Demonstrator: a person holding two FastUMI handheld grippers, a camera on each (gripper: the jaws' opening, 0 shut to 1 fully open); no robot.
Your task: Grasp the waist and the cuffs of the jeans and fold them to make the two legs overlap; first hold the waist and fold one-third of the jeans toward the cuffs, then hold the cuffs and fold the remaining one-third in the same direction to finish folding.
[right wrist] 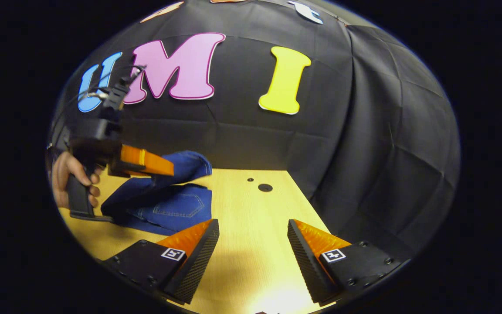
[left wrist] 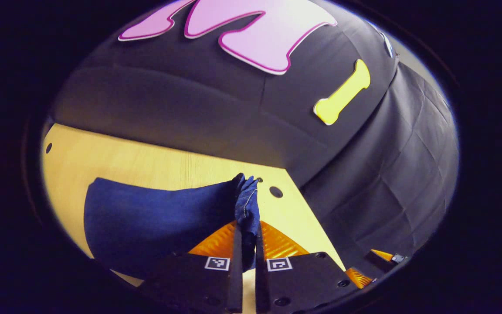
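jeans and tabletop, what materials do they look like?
Dark blue jeans: looks like woven cotton denim with a matte finish; pale contrast stitching and a patch pocket show, and the cloth drapes softly where the left gripper pinches it.
Pale yellow table: probably wood or wood-look laminate; faint straight grain, smooth with a slight sheen.

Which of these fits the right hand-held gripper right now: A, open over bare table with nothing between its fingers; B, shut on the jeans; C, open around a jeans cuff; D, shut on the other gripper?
A: in the right gripper view the right hand-held gripper has its fingers spread wide over the bare wooden table, while the jeans lie off to one side.
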